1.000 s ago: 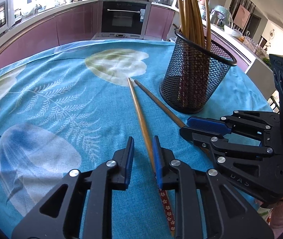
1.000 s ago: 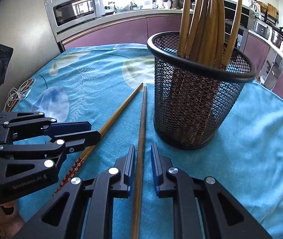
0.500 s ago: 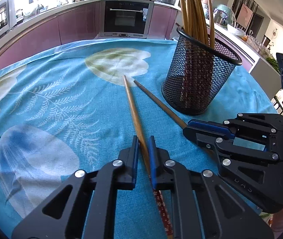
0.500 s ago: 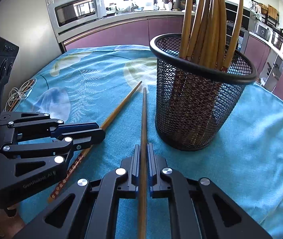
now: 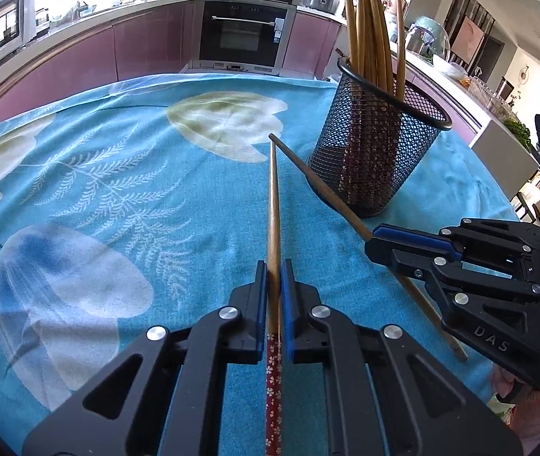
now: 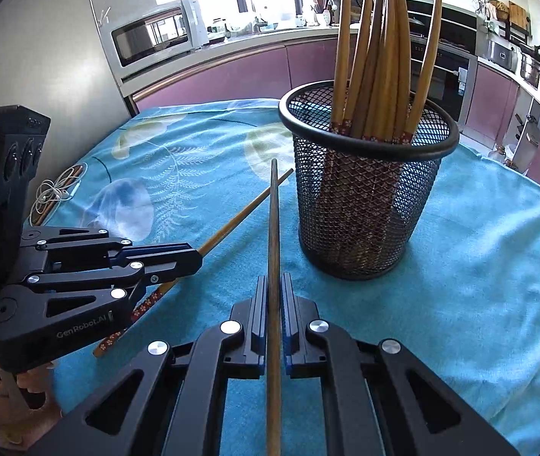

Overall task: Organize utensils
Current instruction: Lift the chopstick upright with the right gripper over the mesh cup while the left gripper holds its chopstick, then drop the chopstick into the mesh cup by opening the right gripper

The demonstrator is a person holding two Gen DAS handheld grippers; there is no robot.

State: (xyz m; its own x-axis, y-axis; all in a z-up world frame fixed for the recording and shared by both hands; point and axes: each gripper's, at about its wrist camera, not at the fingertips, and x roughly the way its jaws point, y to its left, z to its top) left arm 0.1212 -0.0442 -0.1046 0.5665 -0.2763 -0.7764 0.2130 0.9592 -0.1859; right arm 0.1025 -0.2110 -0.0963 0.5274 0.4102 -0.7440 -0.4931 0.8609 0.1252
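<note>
A: Both tools are clamped now. The left tool (image 5: 273,285) grips one chopstick (image 5: 273,205) near its patterned end, and the right tool (image 6: 274,296) grips the other chopstick (image 6: 273,235).

B: Where are the sticks relative to the holder?

A: Just beside the mesh cup (image 6: 365,205) on the blue-clothed worktop (image 5: 118,190), tips crossing close to its base. The cup already holds a bunch of chopsticks.

B: What might go wrong?

A: I'd judge the crossed tips could snag each other on lifting, or a long stick could swing into the cup's rim and tip it (it looks light). A thin round stick may also twist between flat pads.

B: And versus a second ago?

A: Both pairs of jaws stood apart around the sticks then; they have closed onto them, and the tips have lifted off the cloth.
</note>
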